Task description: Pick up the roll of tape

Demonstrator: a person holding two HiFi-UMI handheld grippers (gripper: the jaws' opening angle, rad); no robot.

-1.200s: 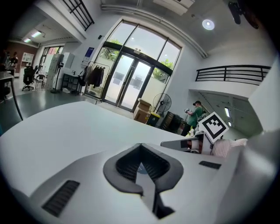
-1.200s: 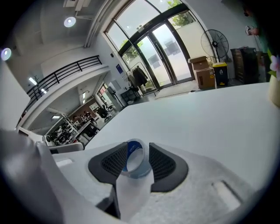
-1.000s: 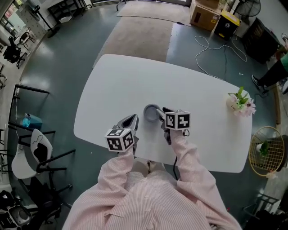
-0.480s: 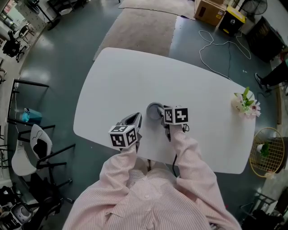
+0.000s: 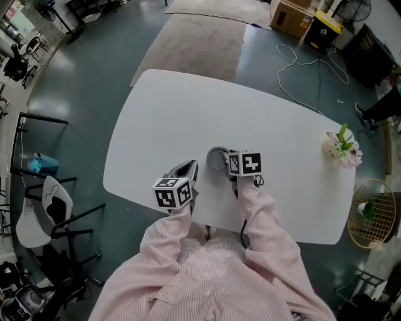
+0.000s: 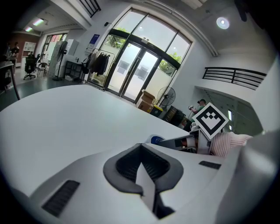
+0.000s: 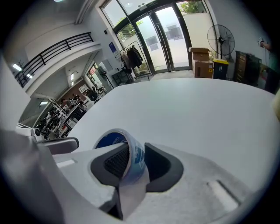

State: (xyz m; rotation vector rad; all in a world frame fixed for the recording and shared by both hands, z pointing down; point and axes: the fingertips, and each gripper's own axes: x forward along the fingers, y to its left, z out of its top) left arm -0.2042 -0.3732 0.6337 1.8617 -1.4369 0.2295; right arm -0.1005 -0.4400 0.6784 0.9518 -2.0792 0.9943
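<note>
A roll of tape (image 5: pixel 215 157) lies flat on the white table (image 5: pixel 188 106), near the front edge. My right gripper (image 5: pixel 223 162) reaches over the roll from the right. In the right gripper view the blue-printed wall of the tape (image 7: pixel 129 151) stands between the two pads, and my right gripper (image 7: pixel 136 158) is closing on it, with a gap still showing on the right-hand side. My left gripper (image 5: pixel 188 167) hovers just left of the roll, shut and empty. In the left gripper view my left gripper (image 6: pixel 141 158) points across bare table, with the tape (image 6: pixel 155 139) and right gripper (image 6: pixel 179 142) ahead at right.
A small pot of flowers (image 5: pixel 341 145) stands at the table's right end. A chair (image 5: pixel 44 216) sits left of the table, a wire basket (image 5: pixel 369 210) on the floor at right. Cardboard boxes (image 5: pixel 291 15) and a cable (image 5: pixel 307 59) lie beyond.
Both grippers have sunk a little toward the table. The right gripper's jaws have narrowed around the wall of the tape roll. The left gripper stays shut beside it.
</note>
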